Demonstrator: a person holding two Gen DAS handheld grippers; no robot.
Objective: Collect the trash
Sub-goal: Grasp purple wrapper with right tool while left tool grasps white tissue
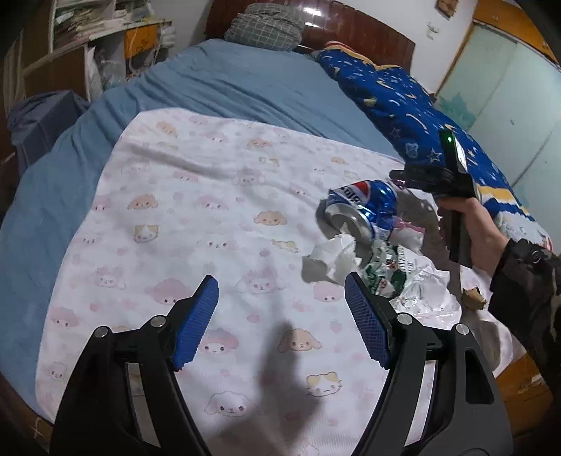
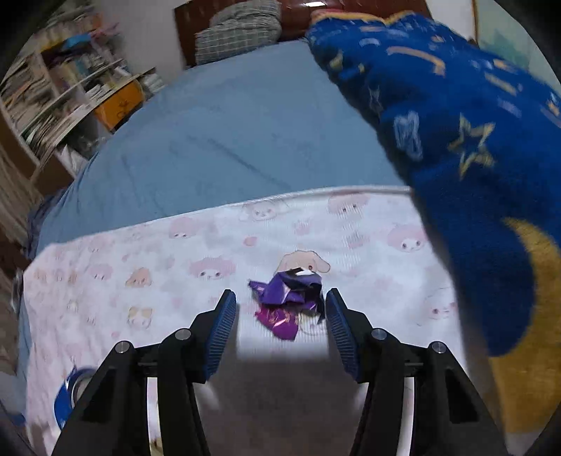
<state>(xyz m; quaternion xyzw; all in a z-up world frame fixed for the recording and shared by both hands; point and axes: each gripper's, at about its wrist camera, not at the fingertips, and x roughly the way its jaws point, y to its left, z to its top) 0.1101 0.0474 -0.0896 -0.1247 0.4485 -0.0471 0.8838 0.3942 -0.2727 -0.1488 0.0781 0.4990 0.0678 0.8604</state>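
Trash lies on a pink cartoon-print cloth (image 1: 196,210) on the bed. In the left wrist view a crushed blue Pepsi can (image 1: 361,207), a crumpled white tissue (image 1: 336,256), a green-and-white wrapper (image 1: 389,270) and a brown scrap (image 1: 473,298) sit at the right. My left gripper (image 1: 280,298) is open and empty, left of the pile. In the right wrist view my right gripper (image 2: 280,315) is open, with a crumpled purple foil wrapper (image 2: 285,301) lying between its blue pads (image 2: 222,326). The right gripper also shows in the left wrist view (image 1: 441,179), held beyond the can.
A blue star-print blanket (image 1: 420,112) is bunched along the bed's right side. A grey-blue sheet (image 1: 245,84) covers the far bed, with a checked pillow (image 1: 263,28) at the headboard. Cluttered shelves (image 2: 52,87) stand to the left. The can's edge shows at lower left (image 2: 70,396).
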